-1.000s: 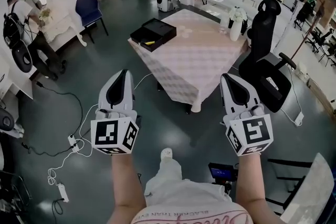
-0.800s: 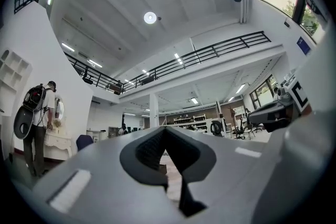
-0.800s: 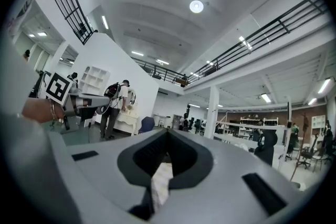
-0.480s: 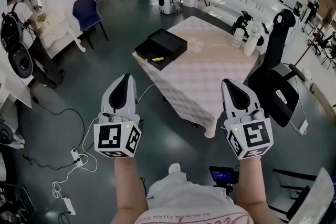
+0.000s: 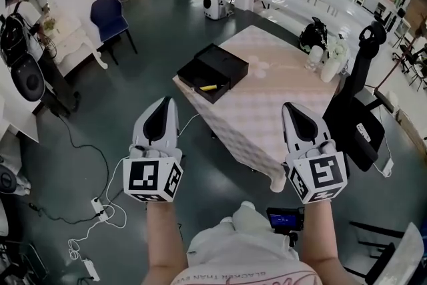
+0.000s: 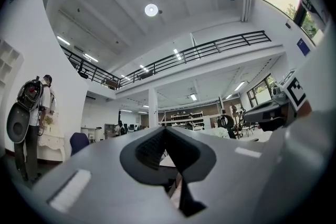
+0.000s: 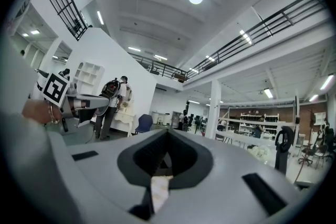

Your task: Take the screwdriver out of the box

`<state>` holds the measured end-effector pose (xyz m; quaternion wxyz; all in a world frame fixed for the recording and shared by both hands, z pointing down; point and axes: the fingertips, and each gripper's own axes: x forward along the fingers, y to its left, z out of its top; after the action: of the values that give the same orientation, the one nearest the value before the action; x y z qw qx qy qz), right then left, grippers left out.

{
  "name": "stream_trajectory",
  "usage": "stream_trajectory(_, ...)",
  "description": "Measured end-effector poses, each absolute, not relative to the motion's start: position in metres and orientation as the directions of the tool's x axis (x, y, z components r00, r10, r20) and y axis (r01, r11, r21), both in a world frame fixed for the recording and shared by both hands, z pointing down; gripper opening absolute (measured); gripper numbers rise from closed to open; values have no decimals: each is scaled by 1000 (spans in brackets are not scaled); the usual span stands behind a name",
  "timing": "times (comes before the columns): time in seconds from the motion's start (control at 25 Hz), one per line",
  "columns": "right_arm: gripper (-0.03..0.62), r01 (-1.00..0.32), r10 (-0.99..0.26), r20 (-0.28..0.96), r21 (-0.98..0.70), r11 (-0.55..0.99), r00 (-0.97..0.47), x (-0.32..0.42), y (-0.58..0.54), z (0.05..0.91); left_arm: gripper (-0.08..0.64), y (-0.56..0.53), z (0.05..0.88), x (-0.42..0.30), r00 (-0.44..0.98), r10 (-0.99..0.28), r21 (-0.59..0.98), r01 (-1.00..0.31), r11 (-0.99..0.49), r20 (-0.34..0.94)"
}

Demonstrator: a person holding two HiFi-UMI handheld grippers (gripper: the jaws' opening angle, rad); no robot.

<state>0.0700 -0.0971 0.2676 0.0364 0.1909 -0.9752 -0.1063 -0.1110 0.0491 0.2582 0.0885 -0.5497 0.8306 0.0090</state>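
An open black box [image 5: 212, 73] sits at the near left corner of a table [image 5: 280, 103] under a pale checked cloth. A yellow-handled screwdriver [image 5: 209, 87] lies inside it. Both grippers are held out level over the dark floor, well short of the table. My left gripper [image 5: 165, 102] is shut and empty, short of the box and to its left. My right gripper [image 5: 291, 106] points at the table's near edge, its jaws together with nothing in them. In the left gripper view the shut tips [image 6: 164, 131] hide most of the table; the right gripper view shows its tips [image 7: 168, 132] meeting.
A black office chair [image 5: 363, 123] stands right of the table. White vases [image 5: 330, 65] and a black bag [image 5: 313, 33] are at its far end. Cables and power strips [image 5: 100, 210] lie on the floor at the left. A blue chair [image 5: 110, 12] and a person [image 5: 27, 43] are at far left.
Both grippers and the camera have moved forward toward the table. The box and table now show larger and lower in the head view. Both jaws look unchanged.
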Motion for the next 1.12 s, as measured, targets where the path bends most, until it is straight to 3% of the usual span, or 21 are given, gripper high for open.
stream_trajectory(0.52,5,-342,-360,63,193,920,-931,-2,-145,294,0,6,284,-180,-387,-914,-60,-916,396,-126)
stream_trajectory(1.12,5,-476,-486,83,110,872,-870,-83,-259,313,0,-142,293,-278,-241,-969,-73,-967,245,-58)
